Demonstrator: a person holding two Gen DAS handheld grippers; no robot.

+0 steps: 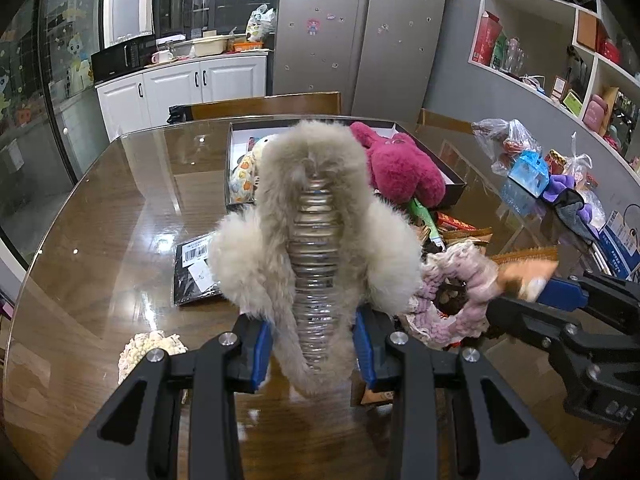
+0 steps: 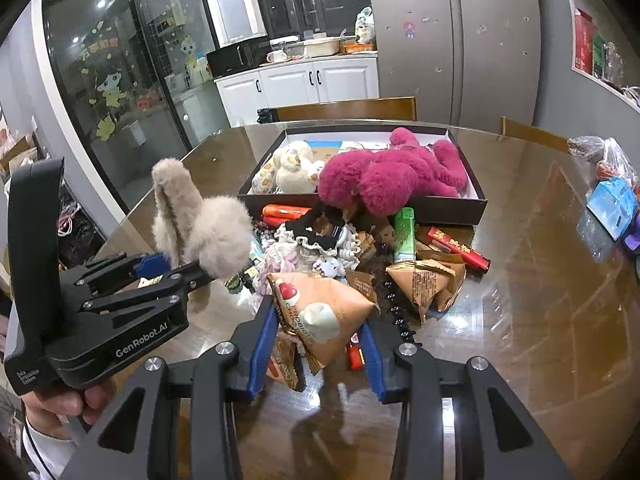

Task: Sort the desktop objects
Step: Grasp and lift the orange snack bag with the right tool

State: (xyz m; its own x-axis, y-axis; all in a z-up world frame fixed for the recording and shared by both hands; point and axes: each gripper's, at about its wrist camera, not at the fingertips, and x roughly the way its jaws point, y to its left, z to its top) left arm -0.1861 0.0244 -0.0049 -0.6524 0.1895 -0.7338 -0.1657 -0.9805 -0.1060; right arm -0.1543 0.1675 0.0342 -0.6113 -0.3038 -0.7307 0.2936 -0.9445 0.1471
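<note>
Sorting is partly done: the pink plush toy (image 2: 384, 184) and cream plush (image 2: 292, 172) lie in the black box (image 2: 360, 202) at upper centre. The left gripper (image 1: 314, 344) fingers clench a furry hair claw (image 1: 316, 216). The right gripper (image 2: 320, 354) fingers grasp a triangular snack packet (image 2: 324, 316). A heap of snacks and hair ties (image 2: 320, 248) remains on the surface (image 2: 540, 300).

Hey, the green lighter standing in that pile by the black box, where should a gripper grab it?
Grip the green lighter by its upper body, coming from above: its top pokes clear of the pile, while snack packets and a red tube crowd its base. Close across its narrow width.
</note>
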